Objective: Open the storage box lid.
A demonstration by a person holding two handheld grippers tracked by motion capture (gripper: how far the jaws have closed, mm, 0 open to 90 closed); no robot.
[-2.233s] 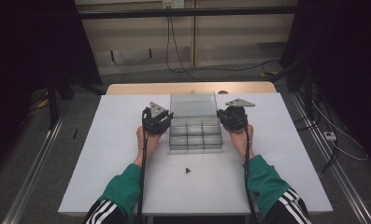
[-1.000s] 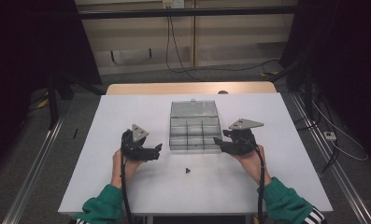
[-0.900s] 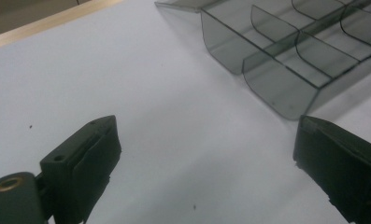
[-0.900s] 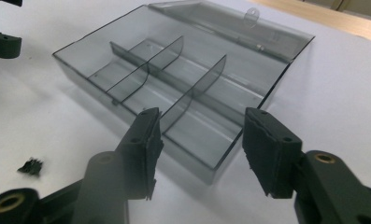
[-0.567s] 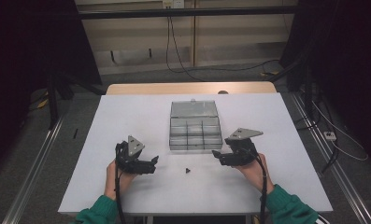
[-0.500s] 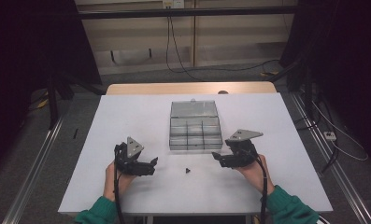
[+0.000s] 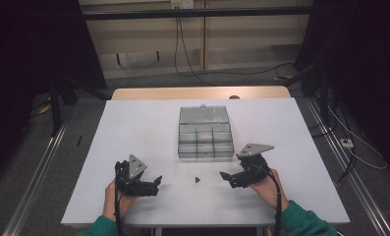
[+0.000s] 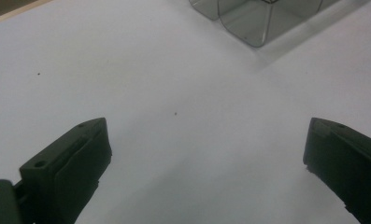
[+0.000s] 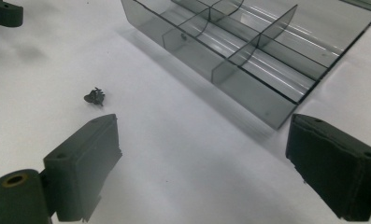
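Part: a tiny dark part (image 7: 196,180), spiky and irregular in outline in the right gripper view (image 9: 95,97), too small to tell more. It lies loose on the white bench (image 7: 143,132), between the two grippers and just in front of the box.
Left gripper: the left gripper (image 7: 156,183) sits low over the bench, well to the left of the part. Jaws wide apart, having just been opening, with bare bench between them in its own view (image 8: 206,154). It grips nothing.
Right gripper: the right gripper (image 7: 225,176) is near the part on its other side, aimed towards it. Jaws spread wide, having just been opening, with bare bench between them (image 9: 202,163). The part lies just beyond its left-hand jaw, apart from it.
Box: a clear smoky box (image 7: 205,147) with dividers, lid standing up at the back, in mid-bench. Its front wall runs close ahead of the right gripper.
In the way: bare bench between each gripper and the part.
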